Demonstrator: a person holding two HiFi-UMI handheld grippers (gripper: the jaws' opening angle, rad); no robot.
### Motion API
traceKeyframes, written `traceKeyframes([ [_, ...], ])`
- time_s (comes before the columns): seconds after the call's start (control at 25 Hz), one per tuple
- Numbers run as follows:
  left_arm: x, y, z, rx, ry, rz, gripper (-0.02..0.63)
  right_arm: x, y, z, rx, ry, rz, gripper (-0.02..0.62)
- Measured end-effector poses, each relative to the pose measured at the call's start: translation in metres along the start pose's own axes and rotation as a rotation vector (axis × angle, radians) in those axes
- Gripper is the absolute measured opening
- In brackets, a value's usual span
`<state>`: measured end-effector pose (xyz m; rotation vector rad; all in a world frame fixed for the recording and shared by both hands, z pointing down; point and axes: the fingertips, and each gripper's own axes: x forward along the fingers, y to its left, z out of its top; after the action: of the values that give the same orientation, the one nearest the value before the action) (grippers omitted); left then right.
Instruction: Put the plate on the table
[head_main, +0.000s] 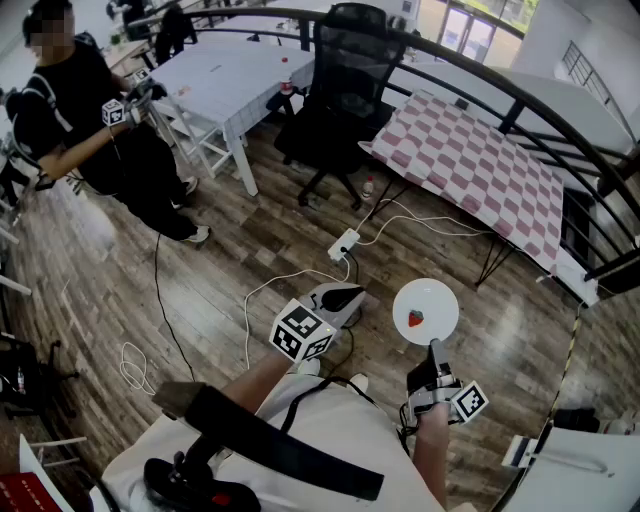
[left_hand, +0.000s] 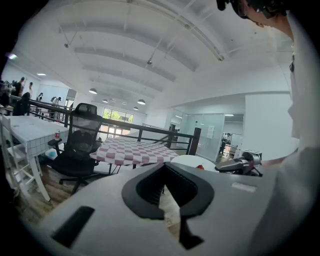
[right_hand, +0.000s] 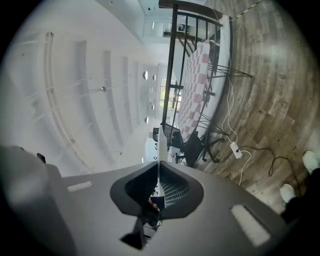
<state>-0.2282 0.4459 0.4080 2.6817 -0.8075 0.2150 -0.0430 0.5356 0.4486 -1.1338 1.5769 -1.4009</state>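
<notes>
The head view looks steeply down from over the person's lap onto the wooden floor. The left gripper view faces roughly level, the right gripper view is rolled sideways with the plate edge close up; all three share the checked table and black office chair

We look along our right gripper, its grey jaws pinched on the thin white rim of a plate seen edge-on. The room appears rolled sideways: wooden floor at right, a pink-checked table, a black office chair, and a white power strip.
</notes>
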Motion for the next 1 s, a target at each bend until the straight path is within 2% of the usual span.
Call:
traceKeyframes([
  [0.24, -0.003, 0.032, 0.008, 0.002, -0.041, 0.113, 0.006, 0.054, 0.003, 0.005, 0.005, 0.091, 0.060, 0.020],
  [1.0, 0.030, 0.011, 0.007, 0.008, -0.032, 0.077, 0.006, 0.037, 0.001, 0.032, 0.044, 0.043, 0.050, 0.023],
])
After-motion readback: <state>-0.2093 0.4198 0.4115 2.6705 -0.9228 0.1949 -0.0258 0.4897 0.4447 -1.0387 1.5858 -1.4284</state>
